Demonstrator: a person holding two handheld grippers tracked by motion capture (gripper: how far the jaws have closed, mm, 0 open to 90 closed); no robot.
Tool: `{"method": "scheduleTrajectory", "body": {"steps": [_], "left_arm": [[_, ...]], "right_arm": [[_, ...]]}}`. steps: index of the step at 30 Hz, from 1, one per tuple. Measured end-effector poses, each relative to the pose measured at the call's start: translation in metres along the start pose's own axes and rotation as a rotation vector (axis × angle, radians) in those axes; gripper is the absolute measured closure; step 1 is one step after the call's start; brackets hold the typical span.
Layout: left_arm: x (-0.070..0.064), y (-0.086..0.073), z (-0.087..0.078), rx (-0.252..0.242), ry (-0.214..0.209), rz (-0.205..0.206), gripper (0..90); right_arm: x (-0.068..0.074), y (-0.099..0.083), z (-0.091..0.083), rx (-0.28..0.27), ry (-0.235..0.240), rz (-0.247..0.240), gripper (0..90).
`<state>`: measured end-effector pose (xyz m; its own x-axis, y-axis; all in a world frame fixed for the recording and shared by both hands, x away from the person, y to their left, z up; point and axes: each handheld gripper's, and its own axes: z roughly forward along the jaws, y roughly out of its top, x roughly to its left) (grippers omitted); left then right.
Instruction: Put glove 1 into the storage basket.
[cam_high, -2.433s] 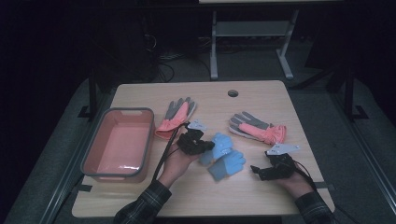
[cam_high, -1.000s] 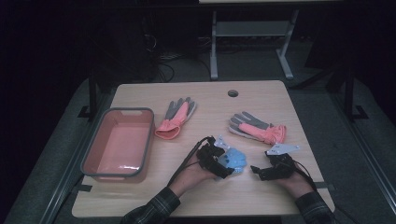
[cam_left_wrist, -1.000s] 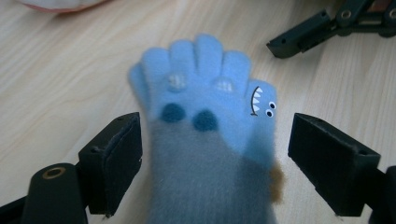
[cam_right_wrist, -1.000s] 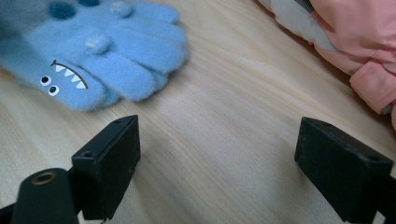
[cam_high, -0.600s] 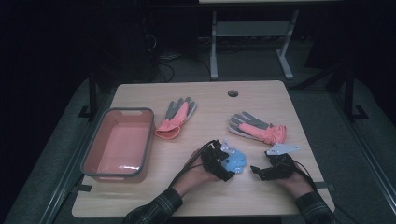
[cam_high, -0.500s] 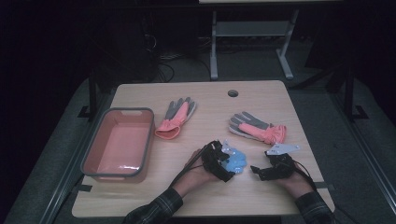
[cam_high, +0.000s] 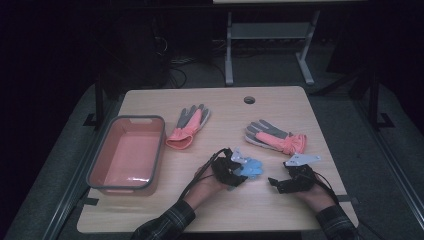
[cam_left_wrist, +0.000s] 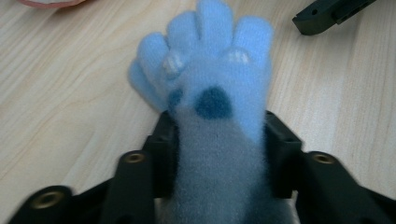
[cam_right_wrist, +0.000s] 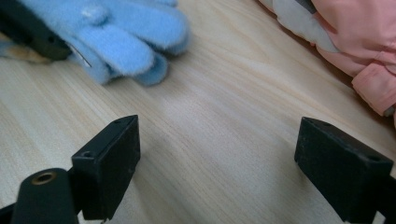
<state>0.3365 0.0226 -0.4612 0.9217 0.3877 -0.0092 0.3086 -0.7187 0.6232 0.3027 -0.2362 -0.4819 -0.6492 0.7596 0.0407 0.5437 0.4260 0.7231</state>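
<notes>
Two fluffy light-blue gloves (cam_high: 248, 166) lie stacked near the table's front middle. My left gripper (cam_high: 237, 174) is shut on the top one, which bears a dark paw mark (cam_left_wrist: 219, 70); both jaws press its cuff. The gripper (cam_left_wrist: 219, 135) points at the glove fingers, which spread on the wood. My right gripper (cam_high: 278, 183) rests on the table just right of the blue gloves, jaws wide open with bare wood between them (cam_right_wrist: 229, 163). Ahead of it lie the blue glove fingers (cam_right_wrist: 121, 37) and a pink glove cuff (cam_right_wrist: 359, 42).
A pink tray (cam_high: 102, 159) with a grey rim stands at the left. One pink-and-grey glove (cam_high: 189, 127) lies at the table's middle, another (cam_high: 275, 137) to its right. A round cable hole (cam_high: 249, 100) is at the back. A jaw of the right gripper (cam_left_wrist: 331, 14) shows beyond the blue glove.
My left gripper moved right and toward the front, onto the blue gloves, and closed on the top one, bunching them. The right gripper stayed where it was.
</notes>
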Motion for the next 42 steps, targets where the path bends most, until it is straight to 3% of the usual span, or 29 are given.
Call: {"method": "scheduleTrajectory", "body": {"steps": [8,10,13,15,21,33,42], "left_arm": [[0.002,0.001,-0.001,0.007,-0.023,-0.004,74.9],[0.005,0.0,-0.001,0.0,-0.048,-0.031,76.2],[0.012,-0.002,-0.001,-0.022,-0.093,-0.094,76.8],[0.015,-0.003,-0.003,-0.029,-0.107,-0.11,77.0],[0.019,-0.002,-0.012,-0.046,-0.129,-0.137,77.1],[0.022,0.004,-0.038,-0.074,-0.16,-0.152,77.4],[0.031,0.005,-0.067,-0.107,-0.136,-0.177,77.5]], "right_arm": [[0.0,0.0,0.0,0.0,0.0,0.001,14.2],[0.0,0.0,0.0,-0.001,-0.001,-0.001,14.2],[0.0,0.0,0.0,-0.002,-0.002,-0.003,14.2],[0.0,0.0,0.0,-0.003,-0.001,-0.004,14.2],[0.0,0.0,0.0,-0.003,-0.001,-0.004,13.8],[0.0,0.0,0.0,-0.002,0.001,-0.006,13.7],[0.0,0.0,0.0,-0.003,0.001,-0.007,13.7]]}}
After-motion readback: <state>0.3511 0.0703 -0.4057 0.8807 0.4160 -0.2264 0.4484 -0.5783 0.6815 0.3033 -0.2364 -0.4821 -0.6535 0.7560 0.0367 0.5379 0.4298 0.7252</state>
